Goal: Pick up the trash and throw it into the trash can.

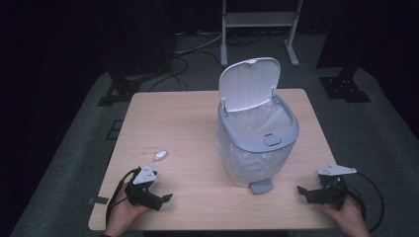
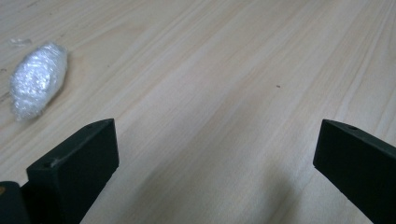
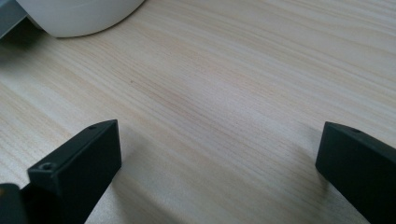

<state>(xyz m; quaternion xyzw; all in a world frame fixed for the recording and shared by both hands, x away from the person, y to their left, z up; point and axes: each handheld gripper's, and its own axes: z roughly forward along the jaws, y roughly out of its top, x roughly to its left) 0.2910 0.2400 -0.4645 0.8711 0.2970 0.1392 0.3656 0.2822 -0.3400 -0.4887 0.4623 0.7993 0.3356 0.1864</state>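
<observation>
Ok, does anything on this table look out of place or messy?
One stray item: a crumpled wad of clear plastic wrap lies loose on the table, left of the open-lidded bin and ahead of the left gripper. Nothing spilled or damaged.

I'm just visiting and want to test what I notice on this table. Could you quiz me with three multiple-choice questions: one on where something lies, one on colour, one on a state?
1. Where does the crumpled plastic wad lie?
A. Inside the bin
B. On the table, near the left gripper
C. Beside the right gripper

2. What colour is the bin lid?
A. White
B. Red
C. Black

3. How is the lid?
A. Shut
B. Raised
C. Lying on the table

Answers: 1 B, the wad sits on bare wood ahead of that gripper. 2 A, the lid looks white. 3 B, it stands up behind the mouth of the bin.
</observation>
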